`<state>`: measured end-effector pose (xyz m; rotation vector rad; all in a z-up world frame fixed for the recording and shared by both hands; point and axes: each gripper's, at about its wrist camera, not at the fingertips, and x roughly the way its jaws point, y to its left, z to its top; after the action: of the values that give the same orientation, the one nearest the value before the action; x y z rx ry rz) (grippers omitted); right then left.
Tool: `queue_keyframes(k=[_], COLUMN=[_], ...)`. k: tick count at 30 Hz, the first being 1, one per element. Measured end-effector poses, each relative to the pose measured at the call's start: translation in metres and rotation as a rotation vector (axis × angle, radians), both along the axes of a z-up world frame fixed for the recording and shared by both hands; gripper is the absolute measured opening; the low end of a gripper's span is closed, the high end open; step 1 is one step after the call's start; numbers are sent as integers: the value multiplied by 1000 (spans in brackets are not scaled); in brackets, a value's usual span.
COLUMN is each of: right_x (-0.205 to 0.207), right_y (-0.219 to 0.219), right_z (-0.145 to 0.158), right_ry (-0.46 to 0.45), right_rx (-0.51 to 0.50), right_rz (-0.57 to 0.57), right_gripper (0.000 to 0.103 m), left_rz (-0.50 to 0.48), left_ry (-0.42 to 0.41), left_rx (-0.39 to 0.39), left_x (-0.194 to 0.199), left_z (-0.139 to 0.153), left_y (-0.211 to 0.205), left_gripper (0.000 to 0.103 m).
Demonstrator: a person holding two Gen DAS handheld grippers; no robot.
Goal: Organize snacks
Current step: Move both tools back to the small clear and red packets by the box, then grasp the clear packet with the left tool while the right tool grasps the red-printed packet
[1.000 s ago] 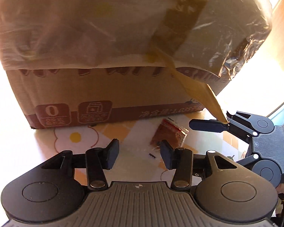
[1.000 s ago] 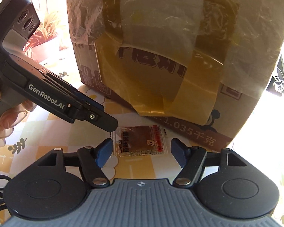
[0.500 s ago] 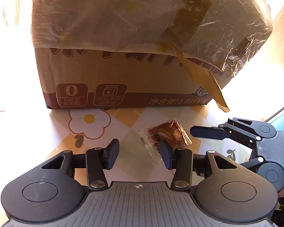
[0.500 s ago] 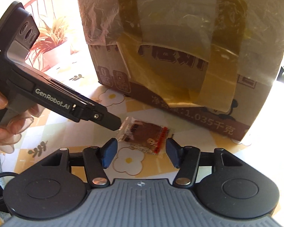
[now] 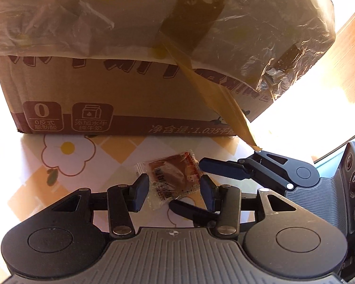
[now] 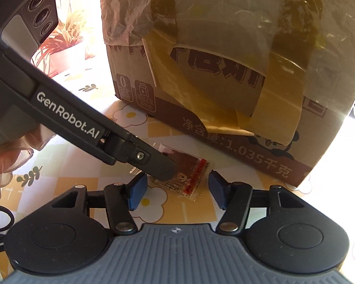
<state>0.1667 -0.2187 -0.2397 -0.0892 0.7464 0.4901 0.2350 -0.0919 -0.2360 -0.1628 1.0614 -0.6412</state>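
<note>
Both grippers crowd one snack packet [image 5: 174,177] on the worktop [image 6: 196,207], the left gripper [image 5: 174,189] closing yet unclenched, the right gripper [image 6: 175,190] released around it: fingers could collide and flick it away.

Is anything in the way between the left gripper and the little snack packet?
Nothing visible blocks it. The snack packet lies flat on the flowered tablecloth, between the open fingers of the left gripper. The right gripper crowds in from the side, and the cardboard box stands behind the packet, not in front.

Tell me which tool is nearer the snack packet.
Left. The left tool has the snack packet between its open fingers; the right tool sits just short of it.
</note>
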Motion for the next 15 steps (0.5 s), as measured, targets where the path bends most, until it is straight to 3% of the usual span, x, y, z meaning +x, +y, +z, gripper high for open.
queue_keyframes(k=[3, 11, 15], right_x=[-3, -5, 1], right_y=[-2, 0, -2], right_z=[0, 3, 3], right_ry=[-7, -12, 9], right_rx=[2, -42, -26], right_rz=[-1, 32, 23], right_gripper=[62, 54, 55], left_rz=[-12, 15, 61], left_ry=[18, -60, -46], left_rx=[-41, 46, 86], left_x=[2, 5, 12], left_z=[0, 13, 9], left_y=[-9, -14, -7], left_gripper=[41, 41, 39])
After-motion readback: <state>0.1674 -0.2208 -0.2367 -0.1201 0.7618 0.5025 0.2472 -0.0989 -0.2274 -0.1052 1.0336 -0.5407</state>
